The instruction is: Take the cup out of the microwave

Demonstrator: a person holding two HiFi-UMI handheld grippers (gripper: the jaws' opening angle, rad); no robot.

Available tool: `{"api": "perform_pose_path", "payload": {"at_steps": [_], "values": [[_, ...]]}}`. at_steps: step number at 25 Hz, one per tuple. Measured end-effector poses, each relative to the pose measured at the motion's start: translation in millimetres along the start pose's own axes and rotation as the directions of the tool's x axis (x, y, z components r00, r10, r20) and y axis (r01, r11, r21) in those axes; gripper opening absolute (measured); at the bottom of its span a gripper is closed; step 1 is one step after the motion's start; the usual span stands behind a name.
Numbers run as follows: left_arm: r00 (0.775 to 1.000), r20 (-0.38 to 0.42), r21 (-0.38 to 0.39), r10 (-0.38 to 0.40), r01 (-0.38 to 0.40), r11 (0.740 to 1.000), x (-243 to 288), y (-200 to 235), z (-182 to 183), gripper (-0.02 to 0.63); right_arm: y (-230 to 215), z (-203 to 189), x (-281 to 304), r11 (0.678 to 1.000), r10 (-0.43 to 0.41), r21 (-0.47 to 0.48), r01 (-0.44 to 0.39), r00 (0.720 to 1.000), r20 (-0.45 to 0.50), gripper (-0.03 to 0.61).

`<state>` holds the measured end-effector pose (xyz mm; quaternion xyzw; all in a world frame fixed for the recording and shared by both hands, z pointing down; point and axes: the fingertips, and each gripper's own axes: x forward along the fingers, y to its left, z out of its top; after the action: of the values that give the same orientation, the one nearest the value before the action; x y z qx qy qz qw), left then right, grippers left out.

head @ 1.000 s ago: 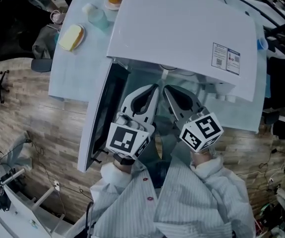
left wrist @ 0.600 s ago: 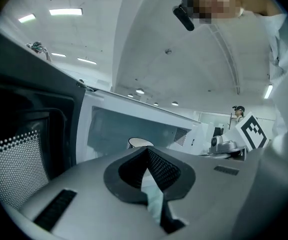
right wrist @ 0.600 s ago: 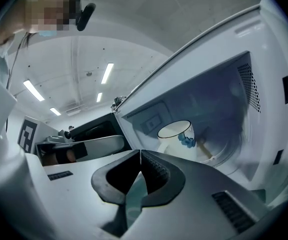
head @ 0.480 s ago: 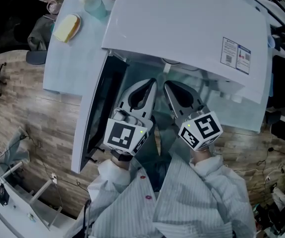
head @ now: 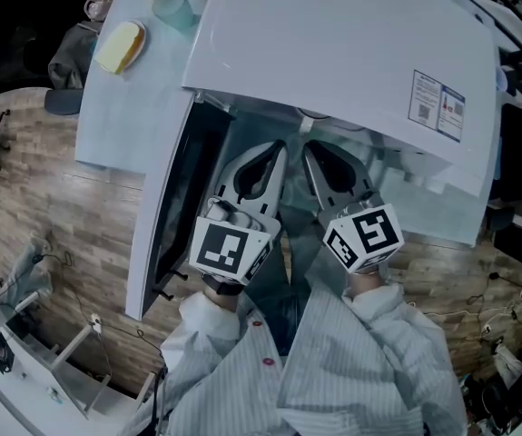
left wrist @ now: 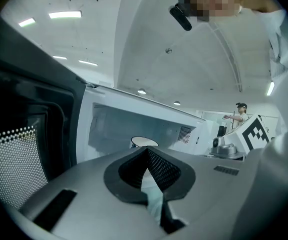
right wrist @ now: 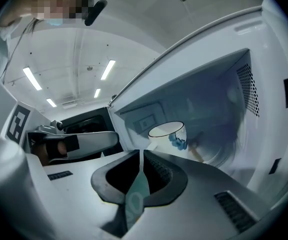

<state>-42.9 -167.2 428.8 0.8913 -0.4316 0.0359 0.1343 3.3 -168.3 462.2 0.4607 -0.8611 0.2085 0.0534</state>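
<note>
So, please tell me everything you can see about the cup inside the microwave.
The cup is white, seemingly ceramic, with a thin round rim and a blue mark on its side. It stands upright, mouth up, inside the open microwave, towards the back of the cavity. Nothing visible touches it apart from the floor below. In the left gripper view only its rim shows. Its base and any contents are hidden.

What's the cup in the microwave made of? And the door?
The cup looks like glazed ceramic: white and smooth, with a blue pattern on its side; it could be plastic. The door seems a dark window pane backed by dotted mesh, likely metal, in a white frame.
</note>
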Motion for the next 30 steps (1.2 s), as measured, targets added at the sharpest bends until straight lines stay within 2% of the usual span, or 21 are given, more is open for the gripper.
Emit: {"api": "perform_pose_path", "payload": {"at_steps": [10, 12, 14, 21, 25, 30], "values": [[1.000, -0.006, -0.005, 0.017, -0.017, 1.000, 2, 6, -4, 0.009, -10, -8, 8, 1.000, -0.021, 0.007, 0.021, 1.000, -0.010, 0.045], [1.000, -0.008, -0.005, 0.019, -0.019, 1.000, 2, 7, -5, 0.009, -11, -12, 12, 1.000, -0.016, 0.011, 0.016, 1.000, -0.024, 0.099], [1.000, -0.009, -0.005, 0.023, -0.023, 1.000, 1, 9, -6, 0.009, -11, -15, 16, 1.000, -0.007, 0.015, 0.008, 0.999, -0.035, 0.115], [0.998, -0.054, -0.039, 0.043, -0.045, 0.998, -3, 14, -9, 0.009, -10, -16, 31, 1.000, 0.018, 0.007, -0.017, 0.999, -0.045, 0.117], [0.998, -0.034, -0.018, 0.059, -0.060, 0.998, -6, 21, -11, 0.009, -8, -16, 39, 0.999, 0.036, -0.001, -0.036, 0.998, -0.051, 0.117], [0.996, -0.044, -0.034, 0.075, -0.076, 0.997, -6, 27, -13, 0.009, -6, -18, 46, 0.998, 0.052, -0.015, -0.053, 0.997, -0.059, 0.117]]}}
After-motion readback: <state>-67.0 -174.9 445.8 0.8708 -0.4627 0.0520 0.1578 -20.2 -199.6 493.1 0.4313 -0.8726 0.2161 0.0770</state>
